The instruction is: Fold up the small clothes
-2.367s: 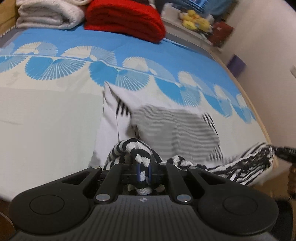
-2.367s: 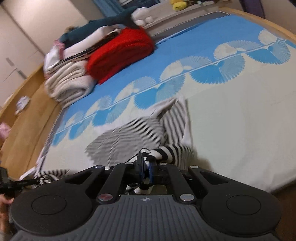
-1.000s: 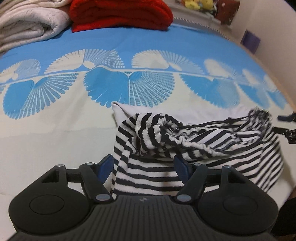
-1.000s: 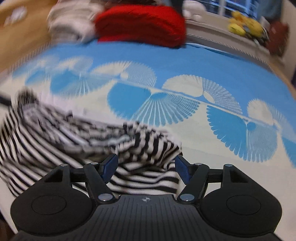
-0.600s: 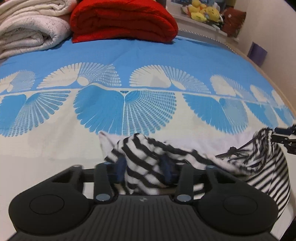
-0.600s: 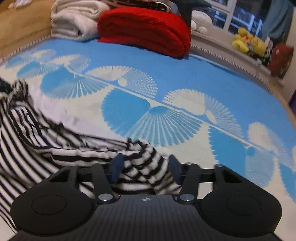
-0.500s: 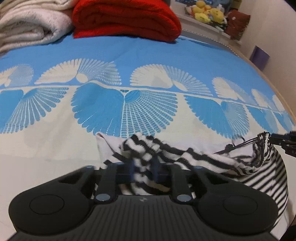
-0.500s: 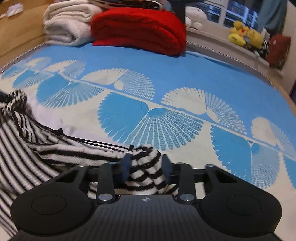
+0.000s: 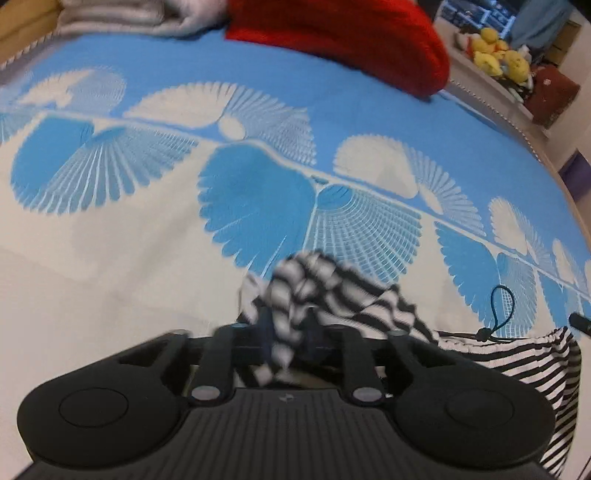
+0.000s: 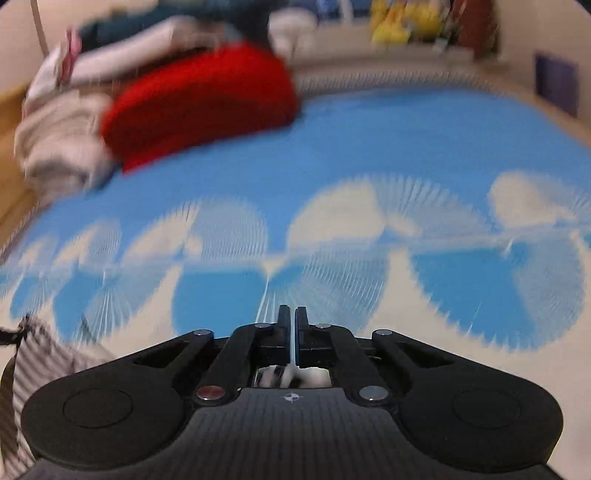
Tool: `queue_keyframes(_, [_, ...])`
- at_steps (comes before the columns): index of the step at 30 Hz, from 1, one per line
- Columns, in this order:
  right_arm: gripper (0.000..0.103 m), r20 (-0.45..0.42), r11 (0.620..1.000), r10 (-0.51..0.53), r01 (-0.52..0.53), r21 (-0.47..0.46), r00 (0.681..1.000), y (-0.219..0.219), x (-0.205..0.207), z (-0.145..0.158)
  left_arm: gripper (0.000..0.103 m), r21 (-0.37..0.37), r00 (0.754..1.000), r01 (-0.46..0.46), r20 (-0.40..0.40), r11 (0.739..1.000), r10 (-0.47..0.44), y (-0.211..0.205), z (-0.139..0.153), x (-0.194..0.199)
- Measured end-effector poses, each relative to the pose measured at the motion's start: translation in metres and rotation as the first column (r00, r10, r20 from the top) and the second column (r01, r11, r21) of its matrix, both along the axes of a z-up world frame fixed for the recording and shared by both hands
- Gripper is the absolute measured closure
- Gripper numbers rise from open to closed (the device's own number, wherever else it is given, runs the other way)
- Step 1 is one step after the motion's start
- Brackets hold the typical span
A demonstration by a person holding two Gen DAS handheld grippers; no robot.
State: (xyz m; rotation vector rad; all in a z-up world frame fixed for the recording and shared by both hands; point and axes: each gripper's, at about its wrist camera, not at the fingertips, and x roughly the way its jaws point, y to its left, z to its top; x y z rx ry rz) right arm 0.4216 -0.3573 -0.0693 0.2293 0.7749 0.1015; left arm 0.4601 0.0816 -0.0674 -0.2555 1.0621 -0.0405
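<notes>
While the left gripper [image 9: 286,328] has its jaws opening around a bunch of the striped garment [image 9: 332,291], the right gripper's [image 10: 293,321] jaws are closing, nearly together, nothing visible between them.

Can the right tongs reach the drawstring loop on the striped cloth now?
Probably not yet: the right tongs are closing nearly shut, and the drawstring loop on the striped cloth appears only beside the left tongs.

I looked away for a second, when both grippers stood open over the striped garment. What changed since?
Both grippers closed on the striped garment. The left gripper has a bunch of it between its fingers, and its jaws are opening again. The right gripper is nearly shut and closing, with striped cloth glimpsed just behind its fingers. The red blanket and the bedspread stayed put.
</notes>
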Motion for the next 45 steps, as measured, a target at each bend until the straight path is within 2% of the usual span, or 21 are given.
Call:
queue_keyframes(3, [0.05,-0.021,0.999,0.04,-0.041,-0.01,0.999,0.003,-0.004,-0.001,0.061,-0.017,1.0,0.007,0.009,1.0,-0.007,0.009,0.004,-0.002])
queue_keyframes(6, [0.049,-0.037,0.992,0.121,-0.122,-0.011,0.992,0.004,-0.011,0.003,0.059,-0.014,0.999,0.038,-0.002,0.999,-0.038,0.009,0.003,-0.005])
queue_keyframes(9, [0.05,-0.086,0.979,0.182,-0.189,-0.081,0.98,0.013,-0.012,-0.007,0.06,0.037,0.998,0.068,-0.002,0.997,-0.068,-0.001,-0.002,-0.006])
queue_keyframes(10, [0.059,-0.111,0.969,0.198,-0.212,-0.126,0.974,0.018,-0.012,-0.012,0.06,0.046,0.997,0.075,0.004,0.996,-0.075,-0.004,-0.003,-0.006])
queue_keyframes(11, [0.072,-0.124,0.959,0.209,-0.228,-0.169,0.97,0.023,-0.013,-0.015,0.083,0.054,0.997,0.076,0.011,0.996,-0.077,-0.005,-0.004,-0.006])
queue_keyframes(12, [0.098,-0.124,0.954,0.217,-0.237,-0.183,0.968,0.025,-0.013,-0.016,0.102,0.079,0.998,0.047,0.031,0.996,-0.05,-0.004,-0.001,-0.006])
queue_keyframes(14, [0.1,-0.032,0.97,0.162,-0.166,-0.178,0.986,0.024,-0.014,-0.004,0.101,0.101,0.981,-0.125,0.165,0.987,0.107,0.01,0.019,-0.012])
queue_keyframes(16, [0.1,0.152,0.998,0.0,0.01,-0.065,0.988,0.008,-0.018,0.02,0.101,0.065,0.949,-0.147,0.292,0.987,0.122,0.011,0.037,-0.018])
queue_keyframes(17, [0.1,0.212,0.998,-0.06,0.061,0.001,0.975,0.003,-0.021,0.027,0.101,0.11,0.955,-0.106,0.289,0.988,0.07,0.002,0.035,-0.015])
queue_keyframes(18, [0.1,0.235,0.996,-0.077,0.084,-0.019,0.969,0.007,-0.021,0.029,0.101,0.17,0.973,-0.054,0.231,0.984,0.014,-0.009,0.023,-0.011])
queue_keyframes(20, [0.099,0.179,0.98,-0.059,0.091,-0.176,0.982,0.026,-0.012,0.013,0.095,0.239,0.999,0.038,0.023,0.97,-0.044,-0.025,-0.014,-0.001])
queue_keyframes(21, [0.098,0.113,0.974,-0.074,0.096,-0.206,0.991,0.03,-0.005,0.0,0.094,0.256,0.997,0.064,-0.063,0.964,-0.049,-0.028,-0.031,0.001])
queue_keyframes(23, [0.094,-0.106,0.978,-0.087,0.065,-0.196,0.99,0.03,0.011,-0.036,0.085,0.273,0.998,0.05,-0.055,0.961,-0.036,-0.03,-0.032,-0.001])
queue_keyframes(24, [0.087,-0.185,0.98,-0.082,0.045,-0.196,0.979,0.03,0.014,-0.051,0.08,0.268,0.999,0.025,-0.043,0.963,-0.014,-0.028,-0.022,-0.002])
queue_keyframes(26, [0.076,-0.183,0.971,-0.076,0.031,-0.235,0.98,0.033,0.009,-0.054,0.058,0.208,1.0,-0.015,0.018,0.978,0.011,-0.019,-0.001,-0.011])
queue_keyframes(28, [0.07,-0.137,0.966,-0.076,0.039,-0.256,0.988,0.033,0.0,-0.038,0.058,0.174,0.999,-0.022,0.04,0.985,0.016,-0.012,0.015,-0.022])
queue_keyframes(33, [0.069,-0.043,0.99,-0.136,0.135,-0.036,0.99,-0.012,-0.052,0.016,0.058,0.149,0.996,0.001,0.093,0.989,-0.015,0.006,0.062,-0.065])
queue_keyframes(36, [0.067,-0.031,0.985,-0.171,0.172,0.03,0.985,-0.033,-0.087,0.045,0.058,0.082,0.99,0.015,0.136,0.996,-0.026,0.02,0.095,-0.104])
queue_keyframes(38, [0.065,-0.043,0.985,-0.149,0.152,0.081,0.988,-0.038,-0.114,0.052,0.058,0.047,0.991,0.024,0.131,0.999,-0.03,0.03,0.1,-0.13])
queue_keyframes(42, [0.06,-0.101,0.977,-0.153,0.166,0.136,0.983,-0.046,-0.164,0.037,0.059,-0.018,0.999,-0.044,0.022,0.999,0.044,0.054,0.065,-0.169])
queue_keyframes(45, [0.06,-0.24,0.937,-0.21,0.265,0.229,0.948,-0.053,-0.184,-0.005,0.067,0.005,0.988,-0.101,-0.121,0.995,0.101,0.062,0.031,-0.18])
